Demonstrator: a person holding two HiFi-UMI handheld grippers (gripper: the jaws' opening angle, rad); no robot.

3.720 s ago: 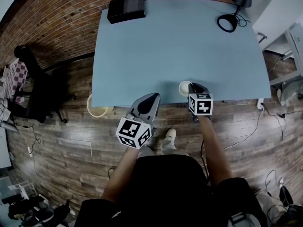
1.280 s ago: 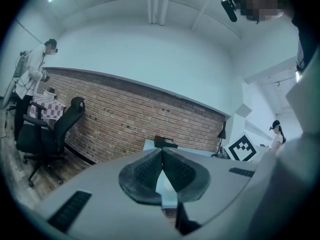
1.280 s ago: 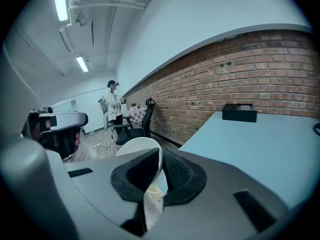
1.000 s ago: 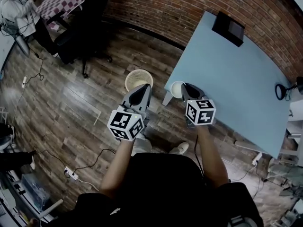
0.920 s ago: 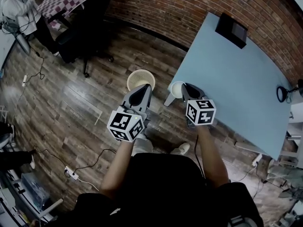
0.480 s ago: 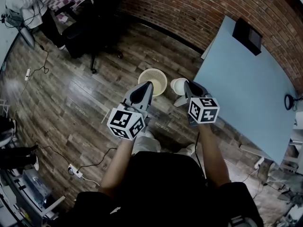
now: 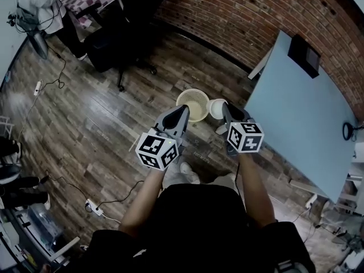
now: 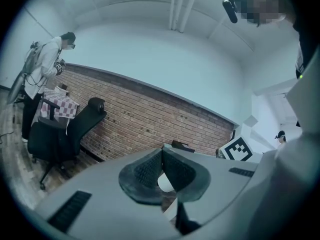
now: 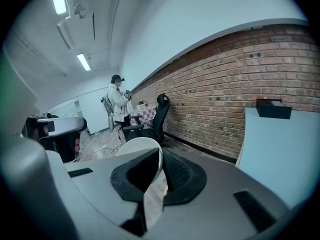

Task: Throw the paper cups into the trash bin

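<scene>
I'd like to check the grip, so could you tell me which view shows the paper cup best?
The right gripper view: the right gripper pinches the wall of the paper cup between its fingers. The head view shows it small, beside the trash bin. The left gripper view shows only an unclear white sliver.

Matt paper cup (image 7: 216, 108), glossy wood-plank floor (image 7: 96, 124), rough brick wall (image 7: 239, 16)
</scene>
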